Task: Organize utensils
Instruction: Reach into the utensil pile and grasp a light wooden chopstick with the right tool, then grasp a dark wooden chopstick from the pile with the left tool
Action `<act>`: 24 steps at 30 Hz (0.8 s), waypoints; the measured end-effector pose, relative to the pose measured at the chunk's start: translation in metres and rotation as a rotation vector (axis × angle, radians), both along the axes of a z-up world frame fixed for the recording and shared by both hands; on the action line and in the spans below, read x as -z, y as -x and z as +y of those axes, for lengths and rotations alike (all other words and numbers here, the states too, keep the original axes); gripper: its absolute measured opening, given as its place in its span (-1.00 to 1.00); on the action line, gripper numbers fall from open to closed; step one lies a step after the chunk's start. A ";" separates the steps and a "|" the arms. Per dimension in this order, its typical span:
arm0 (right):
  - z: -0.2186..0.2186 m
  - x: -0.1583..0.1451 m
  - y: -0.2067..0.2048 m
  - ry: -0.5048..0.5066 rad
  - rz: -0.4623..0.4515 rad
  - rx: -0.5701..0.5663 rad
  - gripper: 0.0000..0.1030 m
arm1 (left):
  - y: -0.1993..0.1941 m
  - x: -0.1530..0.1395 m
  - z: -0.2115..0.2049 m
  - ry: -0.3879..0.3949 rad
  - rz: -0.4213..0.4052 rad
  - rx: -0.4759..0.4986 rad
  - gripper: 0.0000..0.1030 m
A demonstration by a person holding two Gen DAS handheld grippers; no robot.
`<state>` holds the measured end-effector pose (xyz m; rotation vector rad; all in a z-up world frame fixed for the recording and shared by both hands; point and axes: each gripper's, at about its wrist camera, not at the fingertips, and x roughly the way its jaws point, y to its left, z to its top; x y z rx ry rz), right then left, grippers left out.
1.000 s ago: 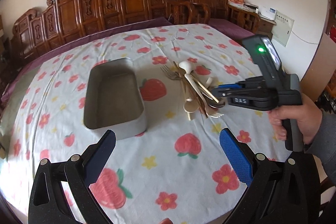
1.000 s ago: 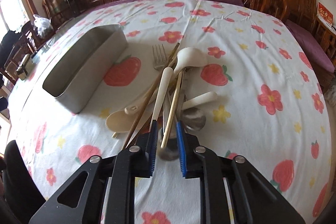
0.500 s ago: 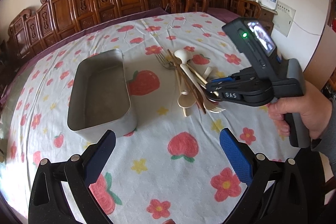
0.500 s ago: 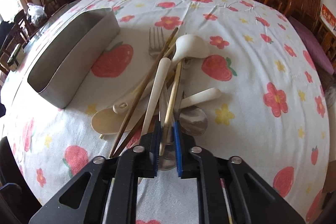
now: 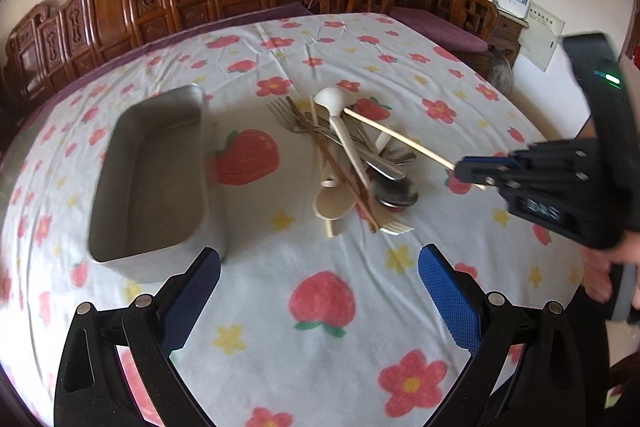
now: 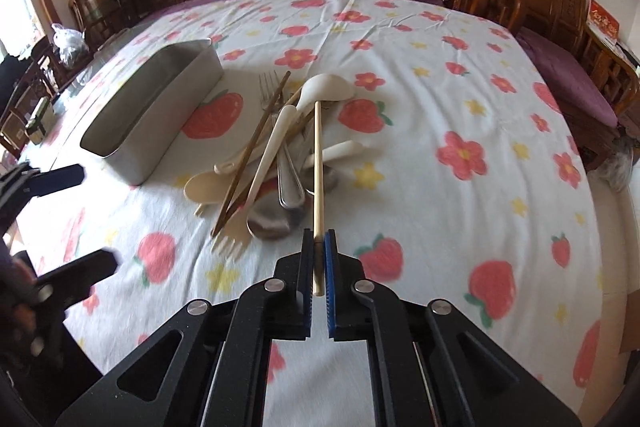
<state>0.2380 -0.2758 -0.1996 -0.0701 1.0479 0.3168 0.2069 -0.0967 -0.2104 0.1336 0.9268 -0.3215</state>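
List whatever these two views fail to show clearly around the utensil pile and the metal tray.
- Utensil pile, both views: the lowest pieces lie under crossed handles, so no exact count.
- Metal tray, right wrist view: its near wall hides the floor.
- Light chopstick, right wrist view: the gripped end sits between the right tool pads.
- Left tool, right wrist view: blurred and cut by the left edge.
- Wall notices, left wrist view: too small to read.

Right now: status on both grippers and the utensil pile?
Right gripper shut on pale chopstick. Left gripper open, empty. Utensil pile beside metal tray. Path clear.
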 end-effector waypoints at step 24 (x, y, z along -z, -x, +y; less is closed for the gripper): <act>-0.034 -0.010 0.012 -0.047 -0.056 0.043 -0.88 | -0.079 0.040 -0.042 0.007 0.137 -0.091 -0.54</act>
